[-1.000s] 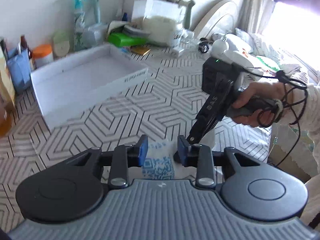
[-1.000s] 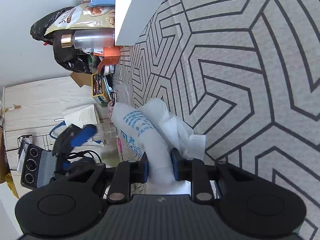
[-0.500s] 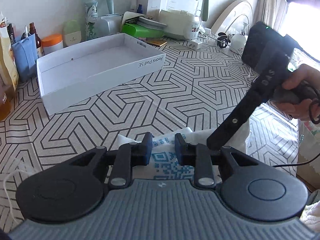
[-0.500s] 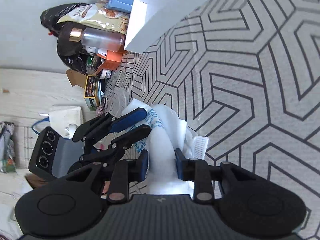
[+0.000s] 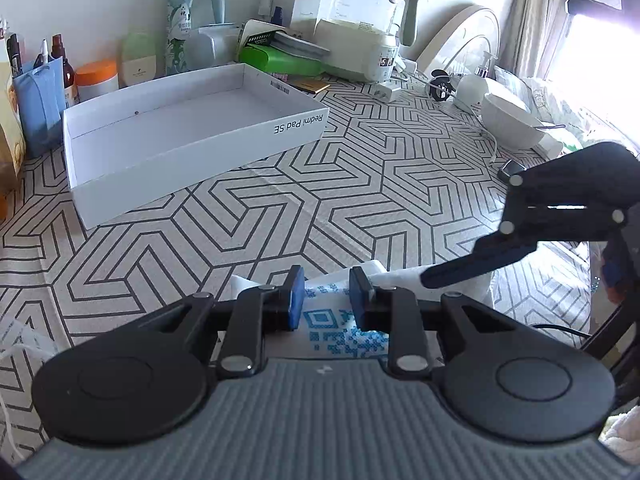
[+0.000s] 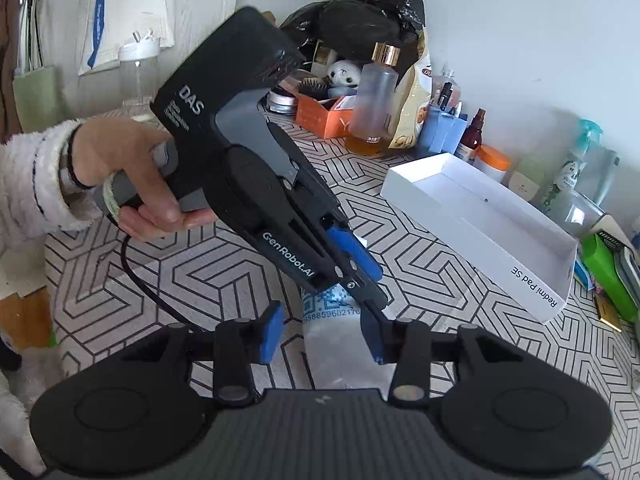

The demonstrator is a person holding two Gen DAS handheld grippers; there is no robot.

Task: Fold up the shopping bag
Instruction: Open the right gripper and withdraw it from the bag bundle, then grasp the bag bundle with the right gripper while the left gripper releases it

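My left gripper (image 5: 325, 301) pins the white shopping bag (image 5: 344, 322), low centre on the patterned table (image 5: 360, 184); my right gripper (image 6: 322, 334) hangs wide, empty. I'd press the crease flat before letting go.

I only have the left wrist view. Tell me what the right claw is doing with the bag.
Observer: The right claw is open. The shopping bag lies between its pads, not pinched.
Operator: Report where my left claw sits from that side.
Observer: The left claw has its tips at the bag's printed end, just ahead of the right claw.
Operator: Read what's printed there.
Observer: A row of digits runs under the QR code.
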